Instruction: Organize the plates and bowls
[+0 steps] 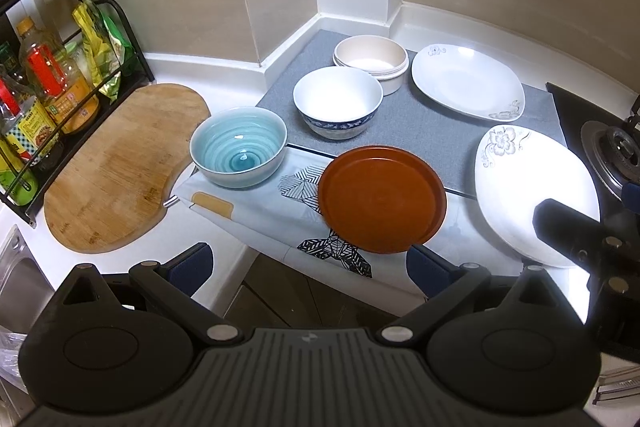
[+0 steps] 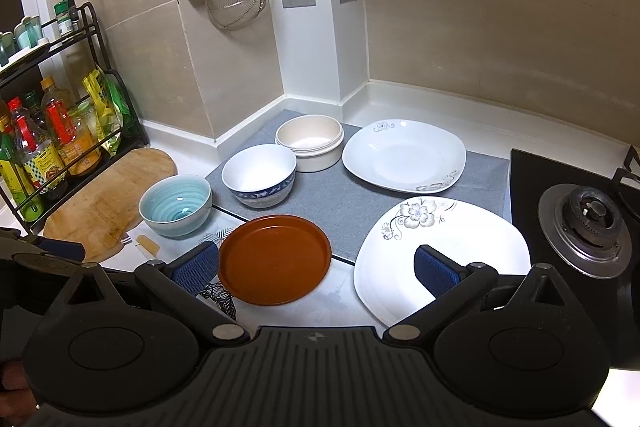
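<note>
Right wrist | both fingers apart, empty | brown plate (image 2: 275, 259) between bowls, floral plate (image 2: 440, 247) | stove burner (image 2: 586, 227) beside

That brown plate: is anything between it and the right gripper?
Nothing visible. The brown plate lies bare and empty on the counter, and the right gripper hovers open just in front of it, one finger beside its left rim, the other over the flowered plate.

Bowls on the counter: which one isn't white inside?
The pale blue bowl, nearest the wooden cutting board. Its inside is glazed in blue-green rings, while the blue-patterned bowl and the cream bowls behind it are plain white or cream inside.
</note>
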{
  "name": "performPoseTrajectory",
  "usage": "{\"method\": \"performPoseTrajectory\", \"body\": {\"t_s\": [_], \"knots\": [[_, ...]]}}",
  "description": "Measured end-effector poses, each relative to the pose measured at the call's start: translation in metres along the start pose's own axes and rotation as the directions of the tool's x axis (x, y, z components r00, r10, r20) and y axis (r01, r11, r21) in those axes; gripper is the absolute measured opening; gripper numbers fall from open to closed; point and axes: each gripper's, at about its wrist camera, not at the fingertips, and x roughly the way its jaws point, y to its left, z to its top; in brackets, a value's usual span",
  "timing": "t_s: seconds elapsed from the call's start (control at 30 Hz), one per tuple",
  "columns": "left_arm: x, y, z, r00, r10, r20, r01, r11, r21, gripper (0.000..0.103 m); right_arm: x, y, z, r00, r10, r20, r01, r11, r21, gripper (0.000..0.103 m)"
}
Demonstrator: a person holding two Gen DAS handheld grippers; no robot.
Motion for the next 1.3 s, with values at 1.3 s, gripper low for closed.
{"method": "performPoseTrajectory", "body": {"t_s": [1.3], "knots": [[0.187, 0.059, 0.03, 0.892, -0.233, -0.388, 0.257, 0.966, 0.011, 0.103, 0.176, -0.01, 0.031, 0.95, 0.022, -0.312, 0.041, 0.98, 0.194, 0.103]]}}
